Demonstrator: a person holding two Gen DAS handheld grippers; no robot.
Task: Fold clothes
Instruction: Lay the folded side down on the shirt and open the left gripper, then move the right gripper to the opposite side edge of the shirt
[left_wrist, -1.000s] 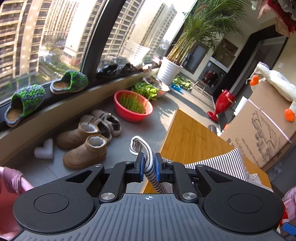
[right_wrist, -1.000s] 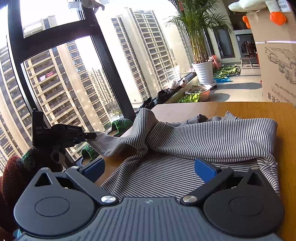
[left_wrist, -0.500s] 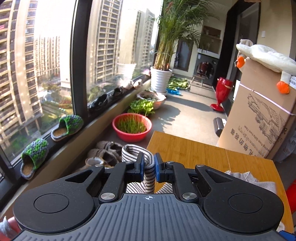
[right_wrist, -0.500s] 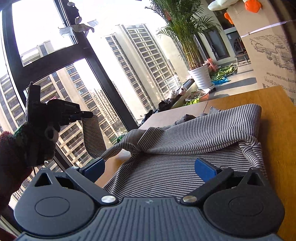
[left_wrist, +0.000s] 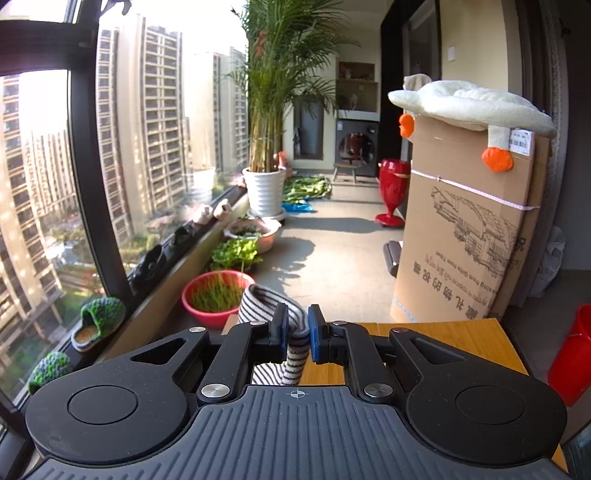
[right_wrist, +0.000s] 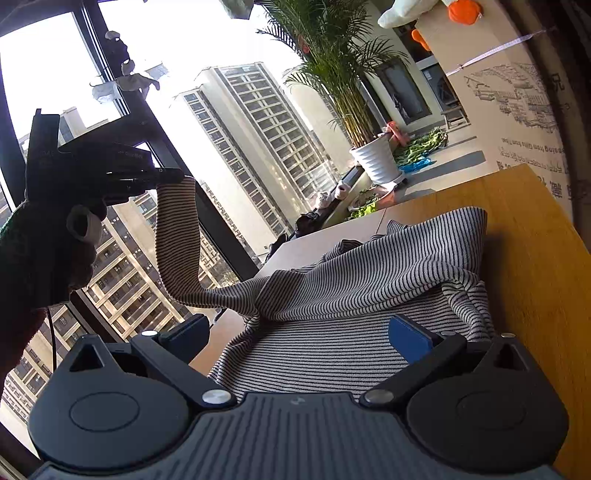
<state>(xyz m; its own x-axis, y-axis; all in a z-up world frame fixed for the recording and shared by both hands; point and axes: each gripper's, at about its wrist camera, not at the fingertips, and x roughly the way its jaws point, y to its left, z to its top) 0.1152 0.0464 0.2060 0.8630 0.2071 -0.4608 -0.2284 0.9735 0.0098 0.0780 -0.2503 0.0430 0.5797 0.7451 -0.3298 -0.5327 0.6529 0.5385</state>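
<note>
While the left gripper (left_wrist: 297, 334) clamps its fingers on the cuff of the striped top (right_wrist: 369, 280), only the right wrist view shows that sleeve hanging in the air beyond the surface's (right_wrist: 524, 236) window-side edge. The right gripper (right_wrist: 299, 332) holds its fingers wide apart over the ribbed knit, which lies bunched across the bamboo surface.

A black-and-white striped top (right_wrist: 369, 280) lies rumpled on the wooden table (right_wrist: 524, 236) — one sleeve (right_wrist: 177, 236) lifted upright, cuff pinched.
</note>
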